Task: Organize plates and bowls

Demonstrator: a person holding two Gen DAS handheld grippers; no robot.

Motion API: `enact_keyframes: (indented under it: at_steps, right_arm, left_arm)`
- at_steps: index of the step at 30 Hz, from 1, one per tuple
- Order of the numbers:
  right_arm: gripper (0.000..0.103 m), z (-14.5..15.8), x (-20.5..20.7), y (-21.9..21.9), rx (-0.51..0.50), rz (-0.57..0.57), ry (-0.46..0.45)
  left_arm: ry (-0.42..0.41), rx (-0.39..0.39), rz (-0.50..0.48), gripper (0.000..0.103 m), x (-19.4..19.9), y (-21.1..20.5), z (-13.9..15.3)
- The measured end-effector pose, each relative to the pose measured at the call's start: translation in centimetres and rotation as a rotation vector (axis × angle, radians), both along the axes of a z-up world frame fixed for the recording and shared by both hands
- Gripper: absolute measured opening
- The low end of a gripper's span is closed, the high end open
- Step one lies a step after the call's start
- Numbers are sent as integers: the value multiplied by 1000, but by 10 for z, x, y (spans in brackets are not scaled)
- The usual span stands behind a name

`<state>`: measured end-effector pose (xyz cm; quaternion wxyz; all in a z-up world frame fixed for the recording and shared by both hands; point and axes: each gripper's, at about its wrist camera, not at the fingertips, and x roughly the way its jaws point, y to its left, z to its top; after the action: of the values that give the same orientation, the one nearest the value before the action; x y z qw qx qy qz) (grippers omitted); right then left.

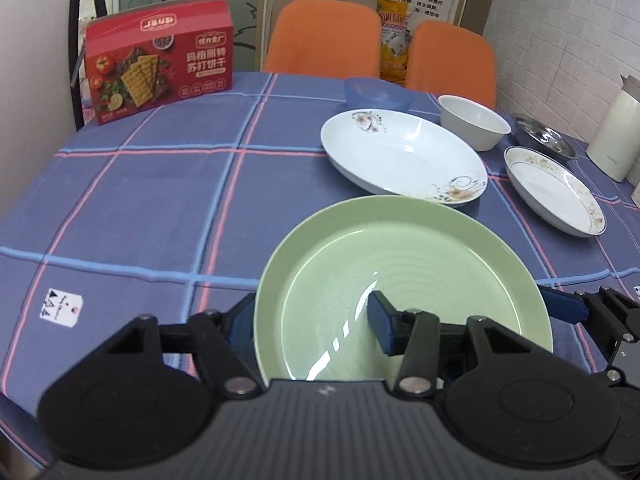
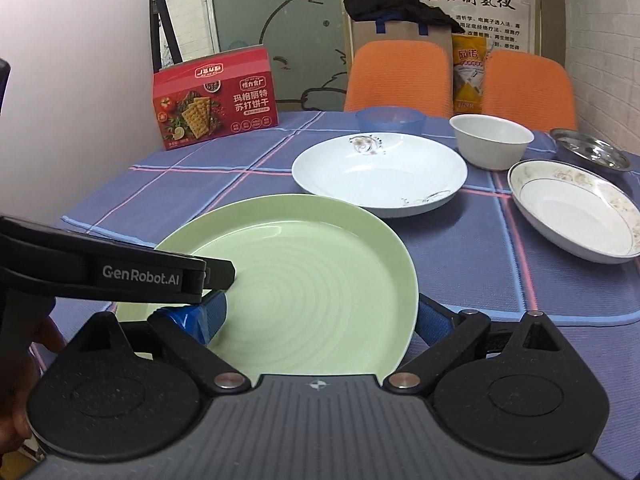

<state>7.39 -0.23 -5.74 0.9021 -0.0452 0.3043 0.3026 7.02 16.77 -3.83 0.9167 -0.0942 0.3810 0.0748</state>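
Note:
A large green plate (image 1: 420, 264) (image 2: 312, 276) lies on the checked tablecloth right in front of both grippers. My left gripper (image 1: 310, 324) is open and straddles its left rim, one finger outside the rim and the other over the plate's inside. My right gripper (image 2: 316, 320) is open wide across the plate, with its right finger (image 1: 560, 308) beyond the right rim. Behind stand a white flowered plate (image 1: 400, 156) (image 2: 380, 172), a white bowl (image 1: 474, 120) (image 2: 492, 140), a blue bowl (image 1: 378, 94) (image 2: 390, 118), a gold-rimmed plate (image 1: 556, 188) (image 2: 576, 212) and a steel dish (image 1: 544, 136) (image 2: 592, 152).
A red cracker box (image 1: 156, 60) (image 2: 216, 96) stands at the table's far left. A cream flask (image 1: 616, 132) is at the right edge. Two orange chairs (image 1: 324, 36) sit behind the table. A hand (image 2: 24, 360) shows at the lower left.

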Motion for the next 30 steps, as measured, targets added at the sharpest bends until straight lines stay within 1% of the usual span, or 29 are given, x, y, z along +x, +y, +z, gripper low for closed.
enact_keyframes:
  at_steps: [4, 8, 10, 14, 23, 24, 26, 27, 29, 30]
  right_arm:
    - [86, -5, 3, 5, -27, -18, 15]
    - [86, -9, 11, 7, -30, -32, 29]
    - [86, -10, 15, 10, -29, -33, 34]
    - [86, -12, 19, 12, -27, -32, 39]
    - [87, -13, 20, 15, -45, -32, 28]
    - [87, -13, 21, 15, -45, -31, 28]
    - [87, -14, 22, 15, -44, -26, 30]
    - [87, -13, 23, 13, -39, -15, 36]
    - [85, -9, 25, 4, 4, 4, 70]
    - [85, -6, 26, -3, 44, 2, 85]
  left_arm:
    - [9, -11, -10, 49, 6, 3, -9]
    - [11, -7, -17, 49, 16, 4, -14]
    - [7, 9, -19, 49, 19, 3, -14]
    - [0, 16, -15, 49, 26, 3, -15]
    - [-8, 16, -21, 50, 34, 5, -15]
    - [-9, 14, -20, 50, 33, 4, -15]
    - [-8, 9, -28, 57, 33, 4, -16]
    - [-6, 0, -36, 63, 33, 5, -16]
    - [-7, -27, -28, 64, 32, 10, -15]
    - [-18, -45, -13, 66, 29, 14, -12]
